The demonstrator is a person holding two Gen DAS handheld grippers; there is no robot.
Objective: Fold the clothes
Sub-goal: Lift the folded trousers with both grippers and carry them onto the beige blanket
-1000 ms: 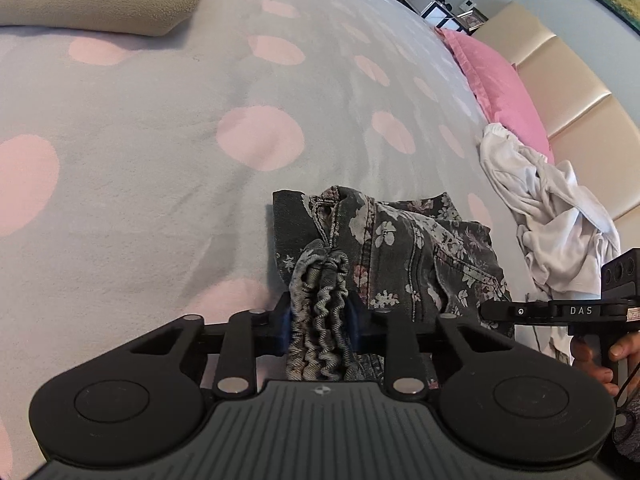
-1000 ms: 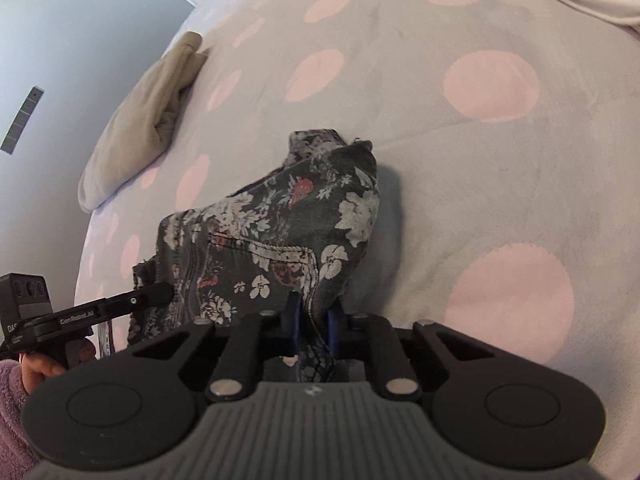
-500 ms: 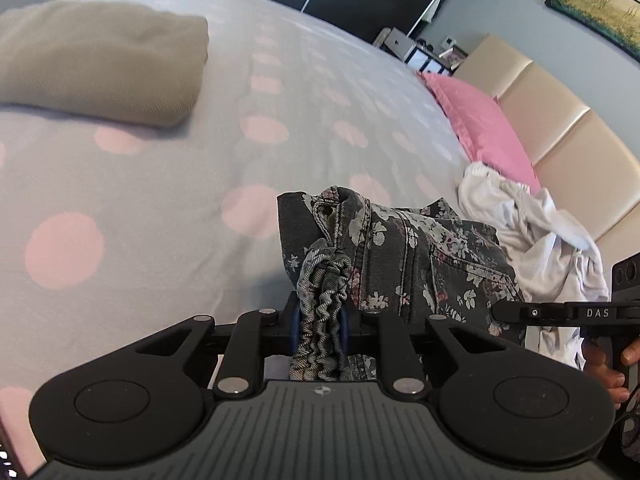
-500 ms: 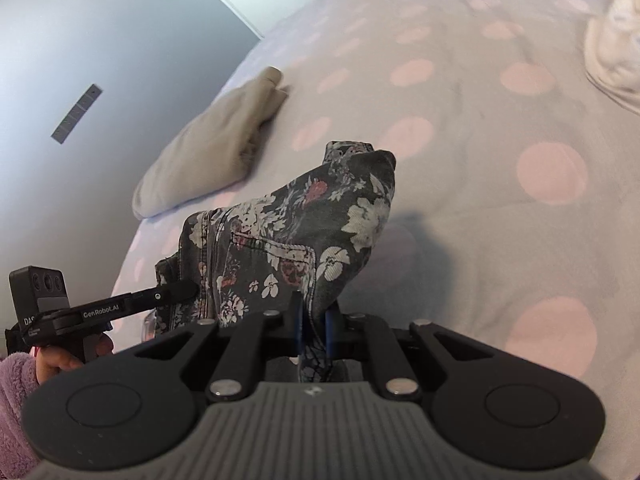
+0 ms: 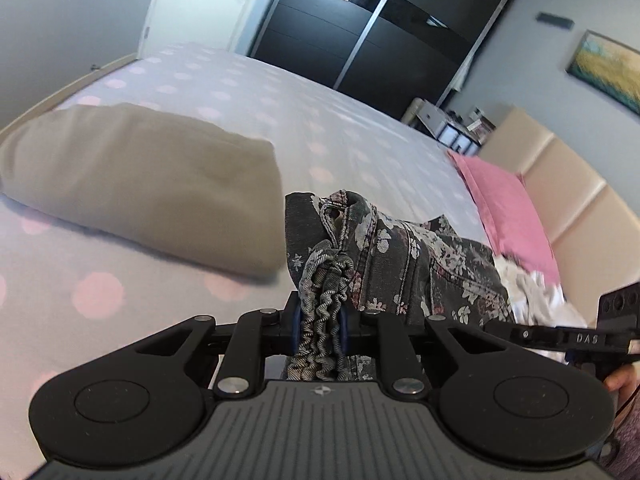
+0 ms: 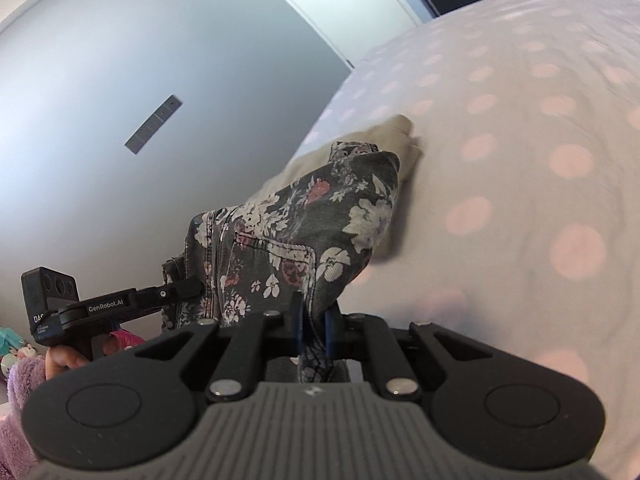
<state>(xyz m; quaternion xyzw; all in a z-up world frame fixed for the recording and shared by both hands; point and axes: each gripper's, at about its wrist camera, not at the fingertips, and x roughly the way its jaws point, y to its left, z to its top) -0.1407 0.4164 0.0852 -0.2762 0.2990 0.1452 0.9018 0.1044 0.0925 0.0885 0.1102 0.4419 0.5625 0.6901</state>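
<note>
Hand-held gripper pads mostly hidden by bunched floral garment.

Folded blanket lies on bed, left of garment.

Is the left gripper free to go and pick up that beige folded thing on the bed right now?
Probably not yet. The left gripper is shut on the floral garment, which the right gripper also grips. The beige folded cloth lies unobstructed beyond it on the bed.

Beige folded cloth ahead, bedspread beyond.
</note>
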